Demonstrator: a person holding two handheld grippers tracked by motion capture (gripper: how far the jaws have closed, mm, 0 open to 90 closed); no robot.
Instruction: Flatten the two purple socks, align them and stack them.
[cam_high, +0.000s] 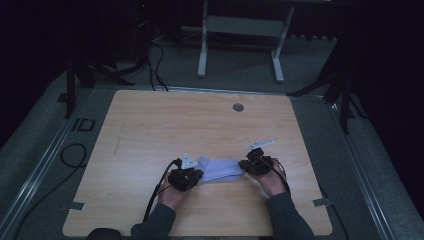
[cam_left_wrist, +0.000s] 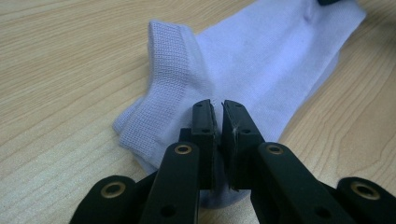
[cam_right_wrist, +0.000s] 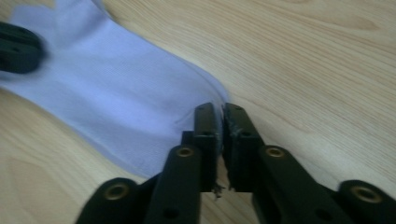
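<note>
- sock (cam_high: 220, 169): pale lilac, lying flat on the wooden table (cam_high: 165, 125) near the person's edge; its long axis runs left to right, spanning between the two grippers
- left gripper (cam_high: 186, 178): at the cuff end; jaws pressed together, pinching a fold of fabric just beside the ribbed cuff (cam_left_wrist: 161, 93)
- right gripper (cam_high: 256, 165): at the far end; jaws closed on the sock's rounded edge; each hand holds its own end, so any stretch or lift would run along that axis

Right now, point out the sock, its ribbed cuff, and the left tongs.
sock (cam_high: 221, 169): high view, middle of its body.
ribbed cuff (cam_left_wrist: 164, 84): left gripper view, ribbed band.
left tongs (cam_left_wrist: 218, 112): left gripper view, between the tips.
</note>
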